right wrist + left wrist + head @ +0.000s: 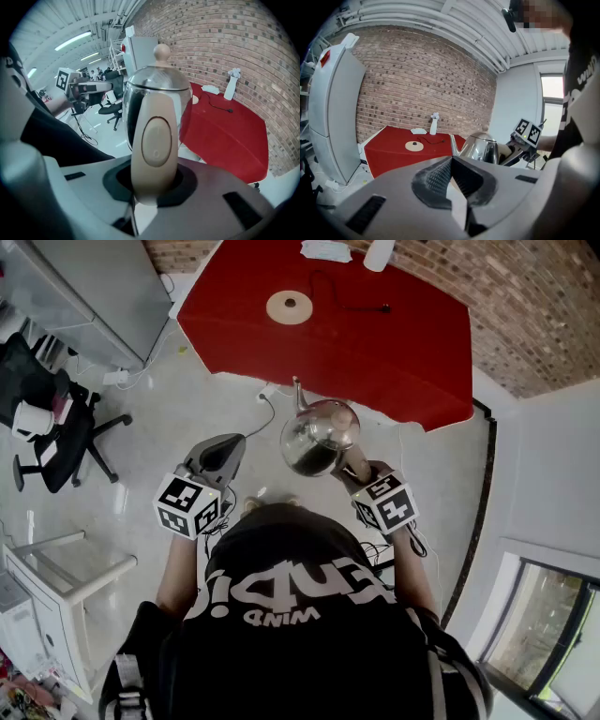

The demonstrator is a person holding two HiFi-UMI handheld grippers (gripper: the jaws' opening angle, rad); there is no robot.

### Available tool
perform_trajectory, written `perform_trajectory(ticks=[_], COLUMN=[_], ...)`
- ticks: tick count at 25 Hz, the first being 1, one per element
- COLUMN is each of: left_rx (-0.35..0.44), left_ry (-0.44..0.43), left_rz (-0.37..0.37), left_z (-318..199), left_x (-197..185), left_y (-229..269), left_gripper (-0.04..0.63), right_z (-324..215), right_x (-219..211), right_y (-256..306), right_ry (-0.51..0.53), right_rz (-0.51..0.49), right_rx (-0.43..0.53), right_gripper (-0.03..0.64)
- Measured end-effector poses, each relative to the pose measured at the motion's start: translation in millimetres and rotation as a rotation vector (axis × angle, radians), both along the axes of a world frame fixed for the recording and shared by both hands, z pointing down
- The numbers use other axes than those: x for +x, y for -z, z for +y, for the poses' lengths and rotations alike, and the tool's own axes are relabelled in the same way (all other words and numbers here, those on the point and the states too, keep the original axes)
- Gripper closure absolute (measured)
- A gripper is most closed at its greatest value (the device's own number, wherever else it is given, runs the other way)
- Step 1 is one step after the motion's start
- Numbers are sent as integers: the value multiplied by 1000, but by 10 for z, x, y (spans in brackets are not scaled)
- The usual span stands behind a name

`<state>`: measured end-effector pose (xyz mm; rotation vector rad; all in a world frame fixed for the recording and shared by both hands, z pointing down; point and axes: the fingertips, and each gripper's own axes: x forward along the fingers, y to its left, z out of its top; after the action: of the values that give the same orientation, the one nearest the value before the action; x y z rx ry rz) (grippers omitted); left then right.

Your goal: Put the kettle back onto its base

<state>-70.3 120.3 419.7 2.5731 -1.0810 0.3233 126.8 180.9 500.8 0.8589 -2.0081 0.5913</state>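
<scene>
While right tongs (154,185) clamp kettle (319,435) by beige handle, kettle hangs mid-frame over floor, well short of red worktop (422,343). Bare base (289,307) sits upper centre on worktop. Meanwhile left tongs (452,174) closed, empty. Pickup done; remaining: carry over, lower onto base.

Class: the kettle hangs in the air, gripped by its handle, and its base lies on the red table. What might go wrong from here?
1. The right gripper pinches only the handle; the kettle could swing or slip over the floor.
2. The base is a small disc; an off-centre landing might leave the kettle tilted.
</scene>
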Motion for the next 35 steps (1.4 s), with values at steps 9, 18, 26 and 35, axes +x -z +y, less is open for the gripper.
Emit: perform_trajectory(ticks=[9,18,26,35], left_rx=[-3,-10,-17,-25], left_ry=[-4,-20,-48,-84], left_rz=[5,10,12,6], left_z=[43,124,218,225], left_x=[-28,-138,-381,-557], left_y=[8,18,-11,-105], left_gripper=[586,586,586,586], right_z=[3,37,91,117], right_x=[-28,-119,-262,-335], right_y=[47,156,239,222], right_ry=[-7,-48,-92,-149], right_rz=[-2,-30,-23,-8], right_rx=[20,45,63,75], right_gripper=[541,543,543,543])
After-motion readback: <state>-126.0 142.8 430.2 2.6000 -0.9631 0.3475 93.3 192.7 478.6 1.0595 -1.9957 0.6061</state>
